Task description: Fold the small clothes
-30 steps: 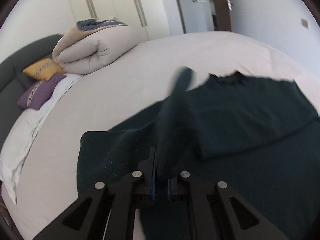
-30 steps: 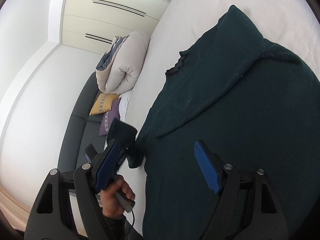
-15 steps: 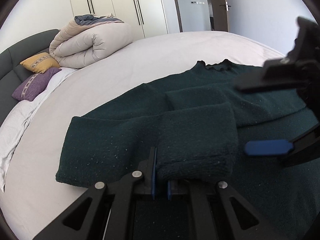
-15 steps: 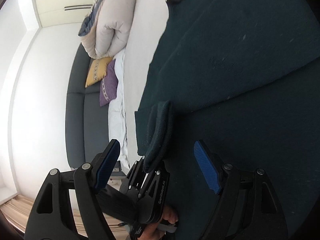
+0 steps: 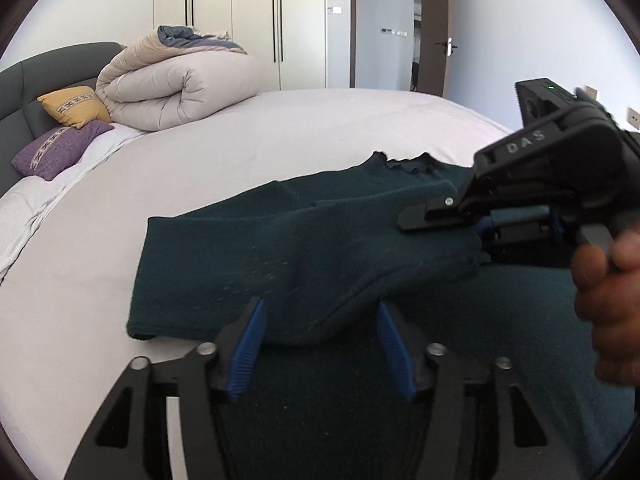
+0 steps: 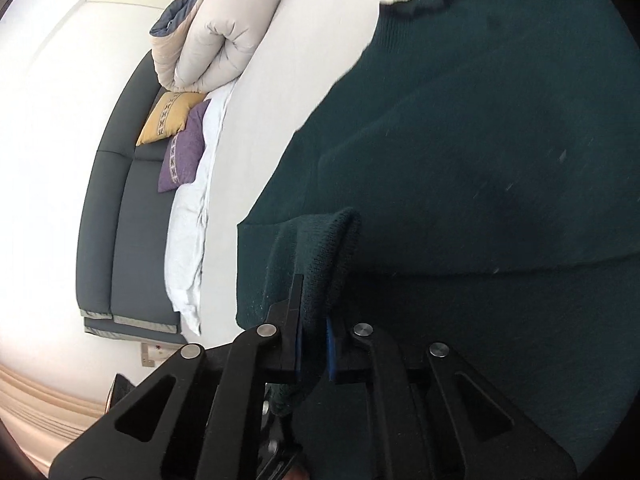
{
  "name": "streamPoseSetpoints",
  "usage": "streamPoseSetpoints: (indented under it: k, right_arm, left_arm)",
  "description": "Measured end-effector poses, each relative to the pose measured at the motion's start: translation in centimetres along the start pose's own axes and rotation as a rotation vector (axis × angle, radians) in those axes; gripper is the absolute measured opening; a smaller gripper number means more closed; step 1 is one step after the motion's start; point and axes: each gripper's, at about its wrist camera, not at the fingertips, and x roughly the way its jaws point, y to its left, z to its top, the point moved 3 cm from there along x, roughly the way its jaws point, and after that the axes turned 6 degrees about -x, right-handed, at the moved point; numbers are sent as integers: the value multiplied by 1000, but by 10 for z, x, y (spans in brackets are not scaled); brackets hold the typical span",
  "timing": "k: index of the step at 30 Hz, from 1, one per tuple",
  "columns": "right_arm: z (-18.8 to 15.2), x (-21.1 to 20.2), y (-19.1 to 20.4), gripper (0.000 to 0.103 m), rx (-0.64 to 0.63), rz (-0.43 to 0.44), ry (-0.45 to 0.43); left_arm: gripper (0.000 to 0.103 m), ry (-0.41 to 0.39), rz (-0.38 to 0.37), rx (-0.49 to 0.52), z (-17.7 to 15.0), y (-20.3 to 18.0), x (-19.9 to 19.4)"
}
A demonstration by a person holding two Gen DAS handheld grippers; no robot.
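A dark green knit sweater (image 5: pixel 304 256) lies on the white bed (image 5: pixel 224 160), one sleeve folded across its body. My left gripper (image 5: pixel 320 344) is open, its blue pads either side of the folded sleeve's near edge, holding nothing. My right gripper (image 6: pixel 314 344) is shut on the sleeve's cuff (image 6: pixel 332 256). In the left wrist view the right gripper (image 5: pixel 476 224) shows at the right, held by a hand and pinching the sleeve's end over the sweater's body. The sweater's scalloped collar (image 5: pixel 404 160) points to the far side of the bed.
A rolled beige duvet (image 5: pixel 176 84) lies at the head of the bed, next to a yellow cushion (image 5: pixel 76 106) and a purple cushion (image 5: pixel 60 148). A dark grey headboard (image 5: pixel 24 80) stands at the left. White wardrobes (image 5: pixel 240 20) and a door stand behind.
My left gripper has opened and let go of the folded sleeve. My right gripper has closed on the sleeve's cuff, which it only straddled half a second ago.
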Motion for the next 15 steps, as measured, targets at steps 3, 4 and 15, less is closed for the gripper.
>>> streamPoseSetpoints:
  k: [3,4,15]
  right_arm:
    - [22,-32,-10,7,-38,-99,-36]
    - [29,-41,-15,7,-43,-138,-47]
    - [79,-99,-90,7,-59,-440,-101]
  left_arm:
    - [67,12,-36,33,-10,-11,-7]
    - [67,25,-40,36,-13,-14,-6]
    - [66,95,-44,70,-26,-30,7]
